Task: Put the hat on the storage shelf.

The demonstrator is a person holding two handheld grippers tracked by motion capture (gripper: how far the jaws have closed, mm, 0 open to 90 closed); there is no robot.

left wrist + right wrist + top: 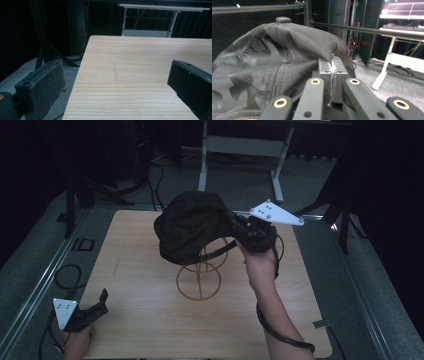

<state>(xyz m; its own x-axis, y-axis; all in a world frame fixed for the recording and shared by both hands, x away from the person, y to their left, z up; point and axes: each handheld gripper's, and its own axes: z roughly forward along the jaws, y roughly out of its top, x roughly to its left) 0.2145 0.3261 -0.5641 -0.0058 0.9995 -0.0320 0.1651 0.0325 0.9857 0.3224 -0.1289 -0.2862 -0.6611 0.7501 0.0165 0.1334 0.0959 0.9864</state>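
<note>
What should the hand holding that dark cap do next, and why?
Probably lower the cap a little further onto the wire stand. The right gripper is shut on the cap's edge, and the cap hangs over the stand's top, seemingly not yet settled. The left gripper rests open, apart.

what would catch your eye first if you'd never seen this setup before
The dark mesh cap stands out first, held over a wire stand at the middle of the wooden table. The right gripper is shut on the cap's edge, while the left gripper rests open at the table's near left corner.
</note>
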